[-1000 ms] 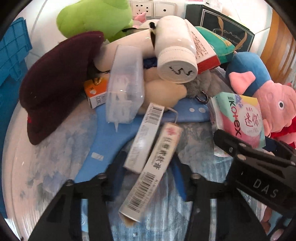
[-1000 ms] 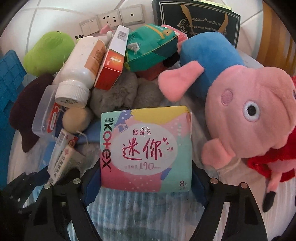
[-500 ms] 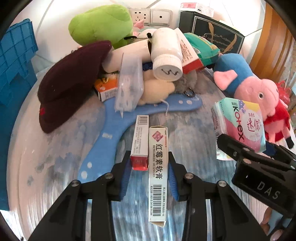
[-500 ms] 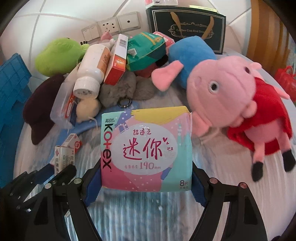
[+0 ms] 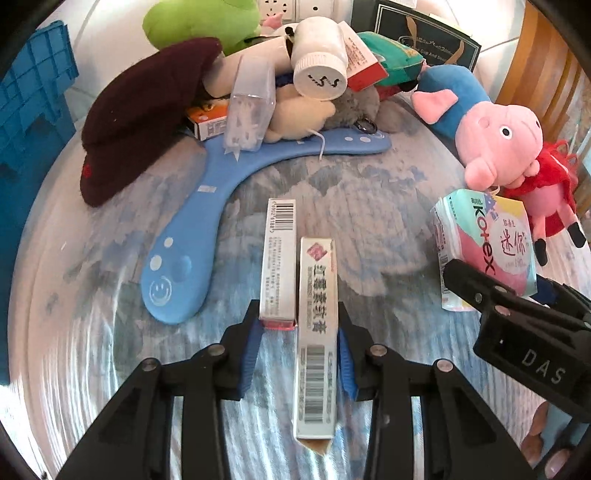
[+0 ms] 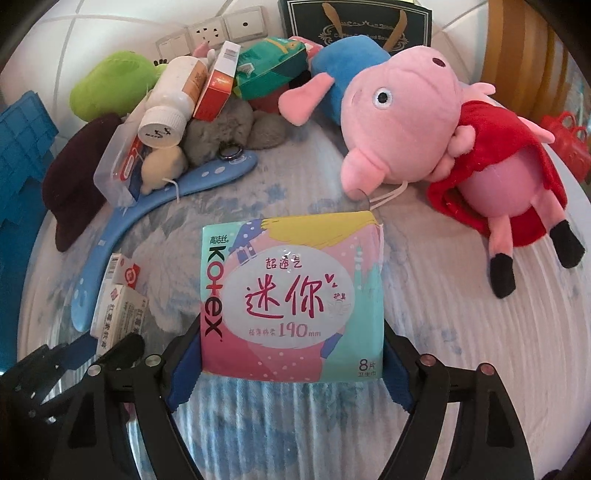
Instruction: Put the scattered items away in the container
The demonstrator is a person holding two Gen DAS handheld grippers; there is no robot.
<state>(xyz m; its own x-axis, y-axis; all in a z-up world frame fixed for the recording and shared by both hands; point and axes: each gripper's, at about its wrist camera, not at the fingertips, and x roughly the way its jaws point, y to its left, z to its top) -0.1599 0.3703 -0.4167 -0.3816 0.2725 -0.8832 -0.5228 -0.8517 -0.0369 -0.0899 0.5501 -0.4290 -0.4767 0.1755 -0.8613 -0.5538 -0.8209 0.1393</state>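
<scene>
**Two claws, both loaded, above the tabletop**

Two slim boxes sit side by side between the blue pads of the left claw (image 5: 297,350): a silver ointment box (image 5: 317,332) with red characters and a barcode, and just left of it a white barcoded box (image 5: 279,258) with a red end. The pads press on their outer sides. The right claw (image 6: 286,354) stands wide, clamped on the edges of a pastel Kotex pack (image 6: 291,299), which is held face-up above the blue-and-white tabletop (image 6: 424,314).

Beyond the boxes, a blue boomerang-shaped pad (image 5: 207,206) with a smiley lies flat. On its far end begins a heap: a maroon hat (image 5: 140,110), a clear plastic case (image 5: 251,107), a white bottle (image 5: 319,55) on its side, and a green plush (image 5: 199,22). To the right lies a pink pig plush (image 6: 424,122) in a red dress. At the far left edge stands the blue crate (image 5: 29,96).
</scene>
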